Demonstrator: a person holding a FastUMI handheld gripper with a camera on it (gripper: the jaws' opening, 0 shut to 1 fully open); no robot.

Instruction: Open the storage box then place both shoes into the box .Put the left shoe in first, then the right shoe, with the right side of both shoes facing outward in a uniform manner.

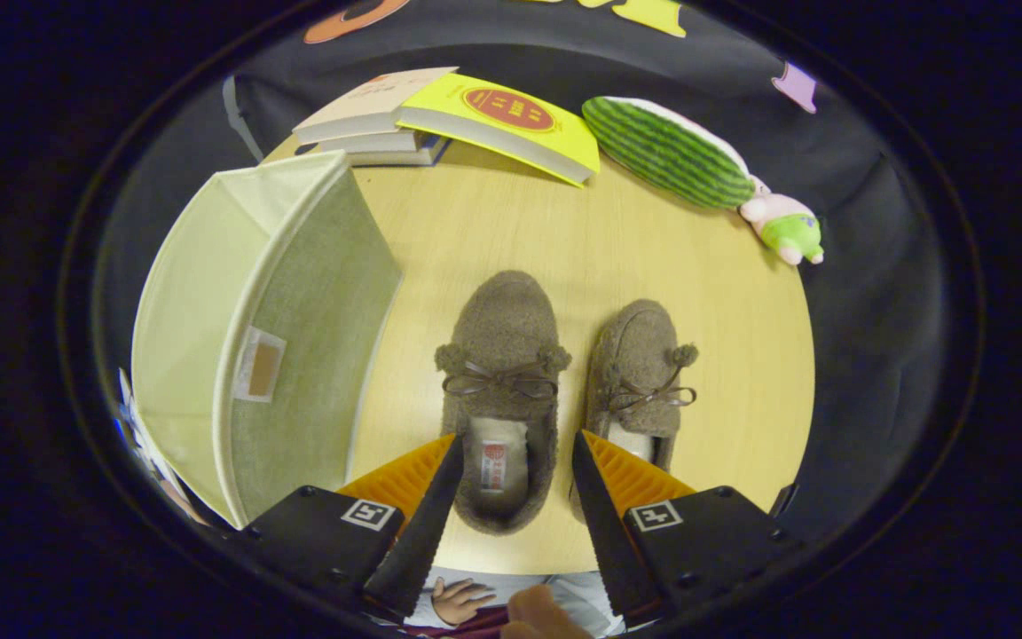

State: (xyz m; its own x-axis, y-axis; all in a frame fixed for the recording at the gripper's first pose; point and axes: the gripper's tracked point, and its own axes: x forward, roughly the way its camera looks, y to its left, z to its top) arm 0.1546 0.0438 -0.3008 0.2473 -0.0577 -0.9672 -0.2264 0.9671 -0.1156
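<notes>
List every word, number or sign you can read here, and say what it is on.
Nothing reads clearly.
Yellow book: red oval emblem, print too blurred.
Pale book on the stack: reddish print, too small.
Insole tag of the shoe between the gripper's open fingers: too blurred.
Storage box patch: tan, no legible text.

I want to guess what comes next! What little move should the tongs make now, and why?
Probably close on the left shoe. The tongs are open with its heel between them, and the box beside it already stands open. The right shoe waits its turn.
</notes>
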